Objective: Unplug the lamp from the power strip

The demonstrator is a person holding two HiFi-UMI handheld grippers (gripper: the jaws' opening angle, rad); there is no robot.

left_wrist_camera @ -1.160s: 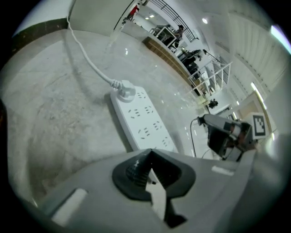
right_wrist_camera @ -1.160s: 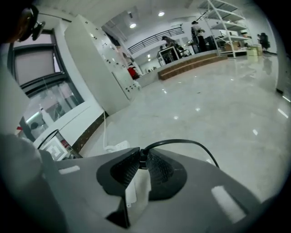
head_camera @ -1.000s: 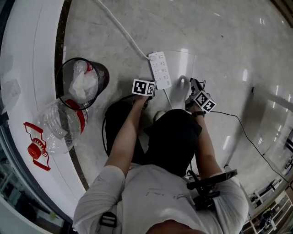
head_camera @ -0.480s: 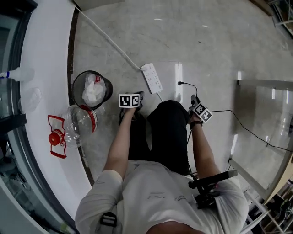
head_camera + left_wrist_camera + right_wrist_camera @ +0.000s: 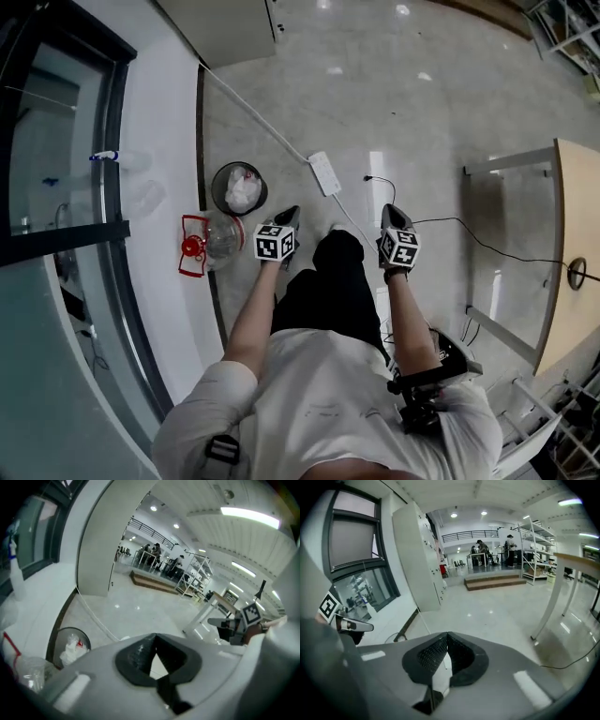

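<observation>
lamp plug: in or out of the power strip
Out: the lamp plug lies on the floor, apart from the power strip.

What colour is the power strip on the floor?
White. The power strip shows best in the head view.

The marble floor (image 5: 422, 122) carries a power strip (image 5: 325, 173) just ahead of my left gripper (image 5: 290, 213), a bin (image 5: 238, 187) to its left, and a black cable (image 5: 469, 239) right of my right gripper (image 5: 393, 212).

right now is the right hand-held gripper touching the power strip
Apart. The head view shows bare floor between the right hand-held gripper and the power strip; in the right gripper view its jaws have just closed, with nothing between them.
</observation>
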